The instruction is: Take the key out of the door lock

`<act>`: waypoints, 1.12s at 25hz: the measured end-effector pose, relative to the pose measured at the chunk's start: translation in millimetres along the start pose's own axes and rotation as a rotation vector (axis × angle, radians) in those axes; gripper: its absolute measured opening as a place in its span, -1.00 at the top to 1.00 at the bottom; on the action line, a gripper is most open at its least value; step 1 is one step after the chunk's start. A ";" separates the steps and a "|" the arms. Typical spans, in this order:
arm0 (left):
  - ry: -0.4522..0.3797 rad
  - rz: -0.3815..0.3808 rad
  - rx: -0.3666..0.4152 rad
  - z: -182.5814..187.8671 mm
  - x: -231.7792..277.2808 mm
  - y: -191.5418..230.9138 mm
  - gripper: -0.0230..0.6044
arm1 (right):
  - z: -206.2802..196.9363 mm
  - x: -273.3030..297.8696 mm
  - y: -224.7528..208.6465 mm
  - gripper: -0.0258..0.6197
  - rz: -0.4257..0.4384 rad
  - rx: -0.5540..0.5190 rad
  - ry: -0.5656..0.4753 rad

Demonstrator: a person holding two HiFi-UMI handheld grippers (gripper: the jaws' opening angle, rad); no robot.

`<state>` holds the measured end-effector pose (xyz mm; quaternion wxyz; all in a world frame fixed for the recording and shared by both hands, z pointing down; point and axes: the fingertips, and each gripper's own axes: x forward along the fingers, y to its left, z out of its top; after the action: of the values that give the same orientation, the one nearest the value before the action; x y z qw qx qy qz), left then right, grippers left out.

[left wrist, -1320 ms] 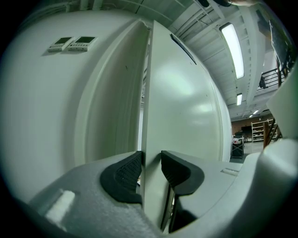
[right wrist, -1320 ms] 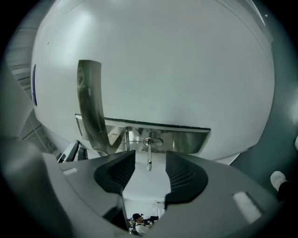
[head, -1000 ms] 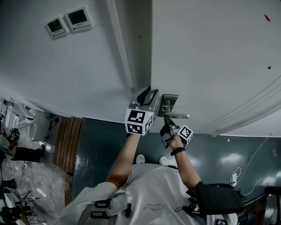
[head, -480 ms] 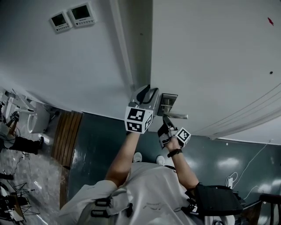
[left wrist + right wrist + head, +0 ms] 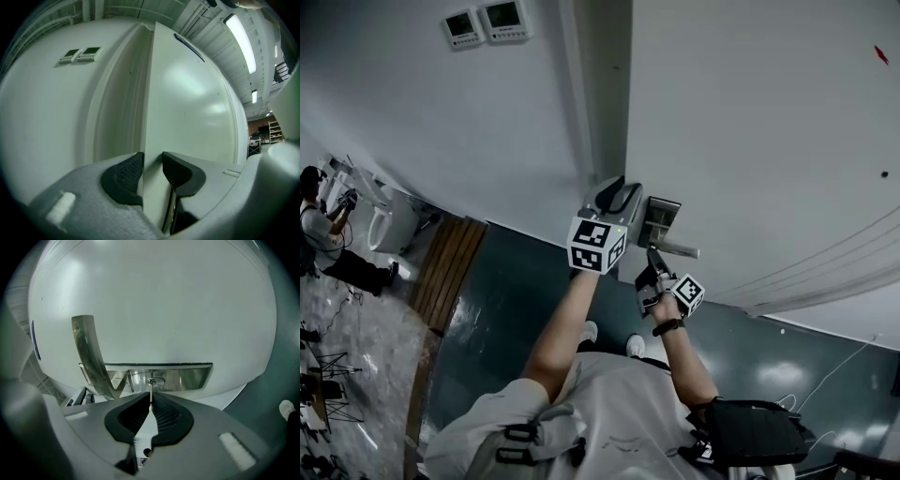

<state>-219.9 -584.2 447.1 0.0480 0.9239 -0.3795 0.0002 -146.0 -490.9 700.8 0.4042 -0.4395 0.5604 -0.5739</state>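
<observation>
The white door (image 5: 750,112) carries a steel lock plate (image 5: 659,223) with a lever handle (image 5: 677,249). In the right gripper view a thin key (image 5: 150,392) sticks out of the lock cylinder in the plate (image 5: 187,377), below the lever (image 5: 91,352). My right gripper (image 5: 150,405) is shut on the key's outer end, with both pads pressed against it. In the head view that gripper (image 5: 654,257) points up at the plate and hides the key. My left gripper (image 5: 152,171) is clamped on the door's edge (image 5: 149,117), just left of the lock (image 5: 617,195).
Two small wall panels (image 5: 487,21) hang on the white wall left of the door frame. A dark floor lies below, with wooden slats (image 5: 450,272) at the left. A person (image 5: 328,244) stands far off at the left. Shelving shows beyond the door (image 5: 274,133).
Both grippers have stayed at the door. The right gripper has edged slightly up toward the lock plate. The head view has swung, so the wall panels sit further right and higher.
</observation>
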 end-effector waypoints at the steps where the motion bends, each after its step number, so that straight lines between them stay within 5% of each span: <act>1: -0.003 0.006 -0.002 0.2 -1.5 0.1 0.48 | -1.1 -0.6 -0.1 0.85 0.002 -0.002 0.007; 9: 0.008 0.061 0.018 3.7 -1.7 1.3 0.47 | -5.1 -3.6 4.3 0.85 0.003 -0.057 -0.004; 16: 0.090 0.062 0.000 -9.3 -7.6 -1.1 0.53 | -75.3 -79.5 -13.2 0.85 -0.022 -0.087 0.103; 20: 0.093 0.006 -0.047 -19.7 -62.7 -5.8 0.54 | -94.3 -108.5 6.2 0.85 -0.082 -0.264 0.098; 25: 0.073 -0.014 -0.082 -54.4 -174.3 -21.3 0.56 | -129.9 -150.8 53.3 0.85 -0.129 -0.679 0.098; 28: 0.076 -0.047 -0.072 -73.1 -222.1 -34.9 0.80 | -148.3 -168.0 88.7 0.84 -0.166 -0.900 0.058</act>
<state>-350.9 -397.3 508.6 0.0954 0.9296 -0.3555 0.0204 -242.4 -291.5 605.8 0.1100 -0.5985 0.7279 -0.3159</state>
